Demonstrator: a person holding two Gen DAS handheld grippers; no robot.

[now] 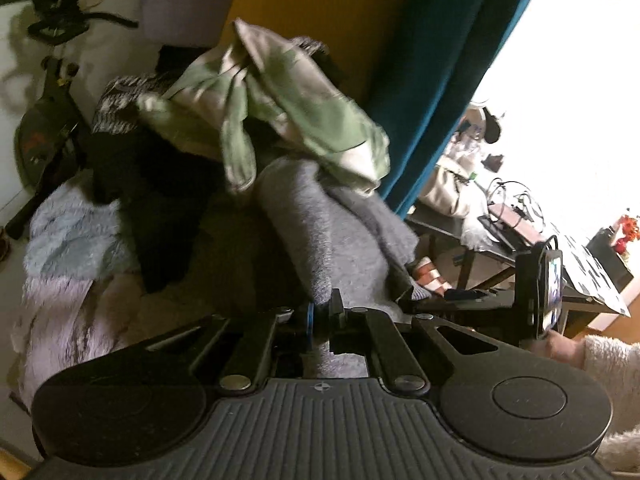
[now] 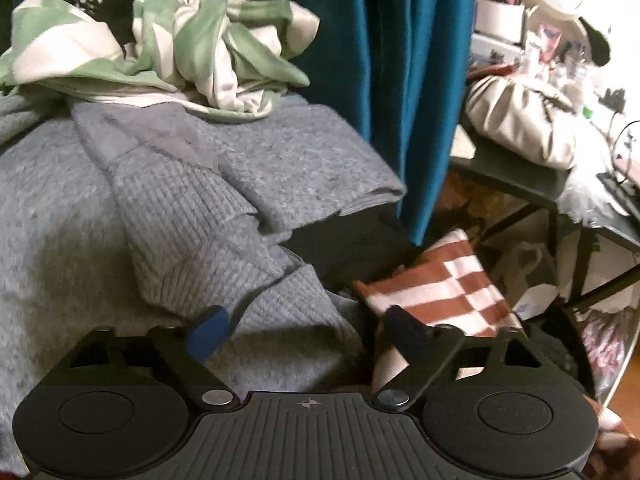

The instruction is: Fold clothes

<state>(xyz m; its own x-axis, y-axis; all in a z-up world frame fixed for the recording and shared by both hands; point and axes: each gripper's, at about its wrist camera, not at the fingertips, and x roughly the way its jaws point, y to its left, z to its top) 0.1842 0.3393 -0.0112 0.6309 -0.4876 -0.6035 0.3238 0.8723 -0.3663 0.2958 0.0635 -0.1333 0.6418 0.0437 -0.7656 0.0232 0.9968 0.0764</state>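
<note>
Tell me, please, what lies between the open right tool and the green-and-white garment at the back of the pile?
In the right wrist view, only the grey knit sweater fills the stretch from the right tool to the green-and-white garment.

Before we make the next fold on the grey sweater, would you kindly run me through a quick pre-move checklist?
1. Left gripper shut on the grey sweater: ok.
2. Right gripper open over the grey knit: ok.
3. Right gripper's fingers clear of the brown-and-white checked cloth: not ok, one finger overlaps it.
4. Green-and-white garment off the sweater: not ok, it lies on the far edge.
5. Sweater spread flat: not ok, bunched.
</note>
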